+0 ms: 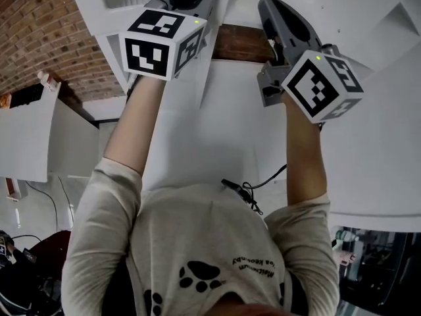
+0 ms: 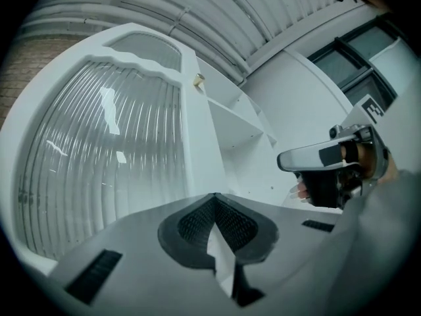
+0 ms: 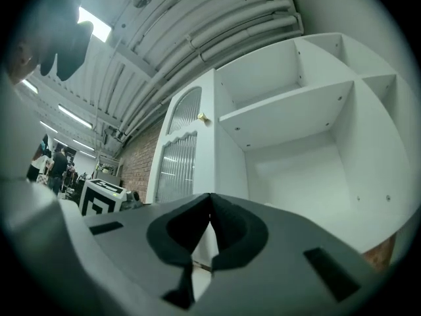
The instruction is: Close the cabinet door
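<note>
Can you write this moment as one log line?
door: open | left gripper: shut, empty, pointing at door | right gripper: shut, empty, pointing at cabinet shelves | task: door not closed yet

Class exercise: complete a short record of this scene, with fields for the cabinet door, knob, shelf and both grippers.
cabinet door: open, ribbed glass panel, left of the exposed compartment
knob: small, brass-coloured, near the door's edge
shelf: white, inside the compartment
left gripper: jaws together, nothing between them
right gripper: jaws together, nothing between them
</note>
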Demonstrator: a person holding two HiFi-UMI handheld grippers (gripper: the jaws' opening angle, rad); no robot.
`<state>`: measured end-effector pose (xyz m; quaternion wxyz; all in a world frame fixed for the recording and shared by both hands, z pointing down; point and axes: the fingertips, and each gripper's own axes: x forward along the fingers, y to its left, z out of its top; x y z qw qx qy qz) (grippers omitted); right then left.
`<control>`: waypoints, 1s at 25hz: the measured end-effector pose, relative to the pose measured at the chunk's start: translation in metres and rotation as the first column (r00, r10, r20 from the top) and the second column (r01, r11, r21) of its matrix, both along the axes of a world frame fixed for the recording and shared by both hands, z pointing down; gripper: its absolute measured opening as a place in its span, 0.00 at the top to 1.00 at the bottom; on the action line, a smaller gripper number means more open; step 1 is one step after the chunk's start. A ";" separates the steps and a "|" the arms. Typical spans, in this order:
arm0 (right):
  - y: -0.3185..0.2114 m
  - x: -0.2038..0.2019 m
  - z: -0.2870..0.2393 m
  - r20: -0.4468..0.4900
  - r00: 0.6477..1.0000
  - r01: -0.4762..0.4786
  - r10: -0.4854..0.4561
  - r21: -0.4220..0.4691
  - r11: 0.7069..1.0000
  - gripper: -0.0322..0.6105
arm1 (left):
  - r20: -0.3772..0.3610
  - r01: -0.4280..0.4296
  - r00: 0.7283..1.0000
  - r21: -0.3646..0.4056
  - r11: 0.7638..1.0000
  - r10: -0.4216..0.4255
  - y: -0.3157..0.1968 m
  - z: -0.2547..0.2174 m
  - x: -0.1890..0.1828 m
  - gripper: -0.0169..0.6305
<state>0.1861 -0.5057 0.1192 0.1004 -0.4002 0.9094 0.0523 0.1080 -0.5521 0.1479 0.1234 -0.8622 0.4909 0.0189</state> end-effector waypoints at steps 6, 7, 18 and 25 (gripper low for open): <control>0.017 0.002 0.013 -0.010 0.999 -0.046 0.046 0.003 0.999 0.94 | -0.022 0.007 1.000 -0.011 1.000 -0.008 0.006 0.009 -0.006 0.96; 0.022 0.003 0.014 -0.027 0.997 -0.065 0.066 0.016 0.998 0.94 | -0.028 0.002 1.000 -0.013 1.000 -0.003 0.013 0.010 -0.006 0.96; 0.058 0.004 0.049 -0.064 0.985 -0.154 0.159 0.072 0.985 0.94 | -0.037 0.021 0.999 0.037 0.999 -0.019 0.097 0.043 -0.008 0.96; 0.078 0.002 0.089 -0.084 0.973 -0.207 0.213 0.073 0.976 0.94 | -0.013 0.081 0.997 0.083 0.993 -0.080 0.137 0.062 -0.012 0.96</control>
